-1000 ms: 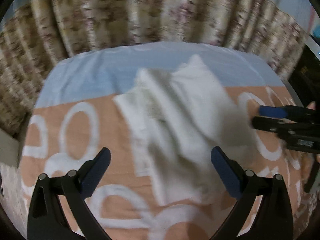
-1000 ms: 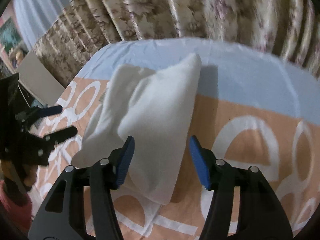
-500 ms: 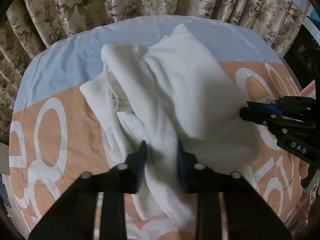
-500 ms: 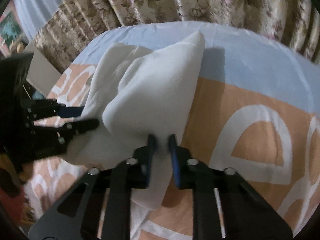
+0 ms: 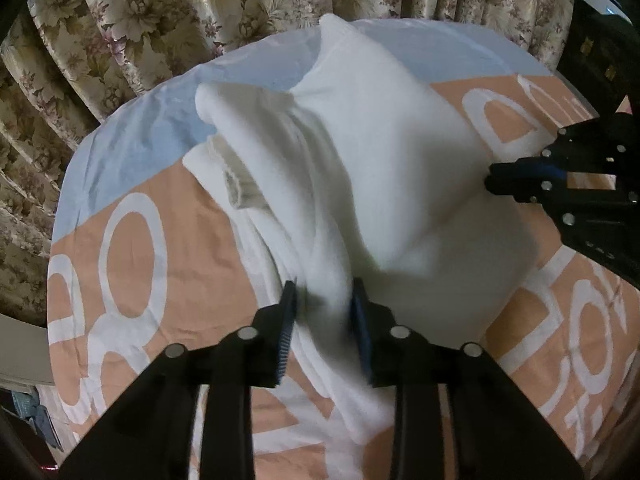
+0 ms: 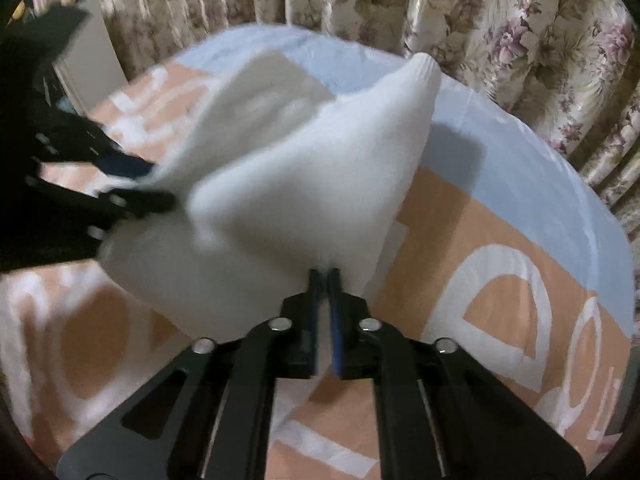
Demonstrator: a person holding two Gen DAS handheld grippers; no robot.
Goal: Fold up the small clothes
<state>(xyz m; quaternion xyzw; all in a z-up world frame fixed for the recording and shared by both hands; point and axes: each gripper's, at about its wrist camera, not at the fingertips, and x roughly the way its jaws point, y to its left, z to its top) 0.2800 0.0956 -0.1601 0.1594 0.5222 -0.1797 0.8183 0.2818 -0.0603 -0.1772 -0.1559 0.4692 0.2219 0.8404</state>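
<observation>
We see left hand-held gripper (image 5: 323, 300), black with blue pads, clamped on fold of white soft fabric garment (image 5: 360, 168). Right hand-held gripper (image 6: 323, 276) pinched tight on garment edge (image 6: 304, 184). Garment bunched, partly lifted above peach-and-pale-blue sheet with white ring print (image 5: 132, 220); whether sheet covers bed or desk, we cannot tell. Beyond: pleated floral curtains (image 5: 168, 12).
</observation>
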